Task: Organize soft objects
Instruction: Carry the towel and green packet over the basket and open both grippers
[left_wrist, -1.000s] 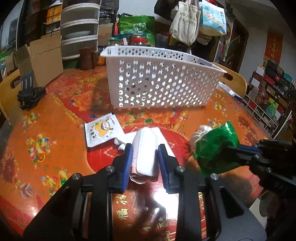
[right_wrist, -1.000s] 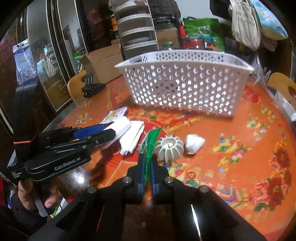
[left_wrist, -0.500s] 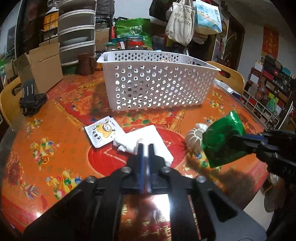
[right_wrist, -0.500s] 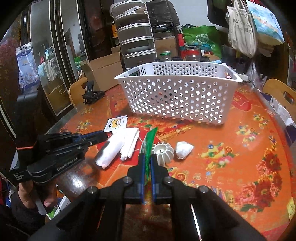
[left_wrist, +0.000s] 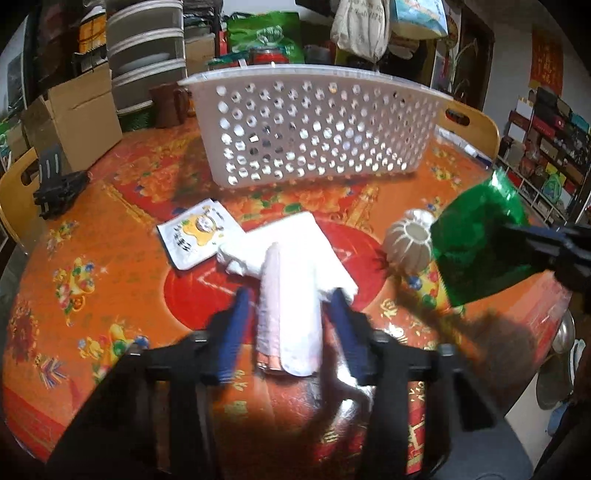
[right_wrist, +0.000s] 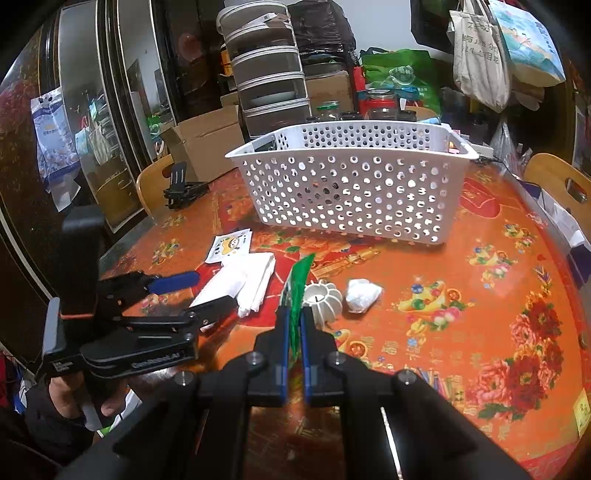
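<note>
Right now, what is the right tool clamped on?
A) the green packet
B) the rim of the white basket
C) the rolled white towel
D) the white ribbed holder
A: the right tool is shut on the green packet, holding it above the table, while the rolled white towel lies between the left tool's opening jaws.

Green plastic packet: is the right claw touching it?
Touching. The right wrist view shows the right claw shut on the green plastic packet.

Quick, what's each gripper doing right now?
Left gripper: opening, white roll between its jaws, not gripped.
Right gripper: shut on green packet.
</note>
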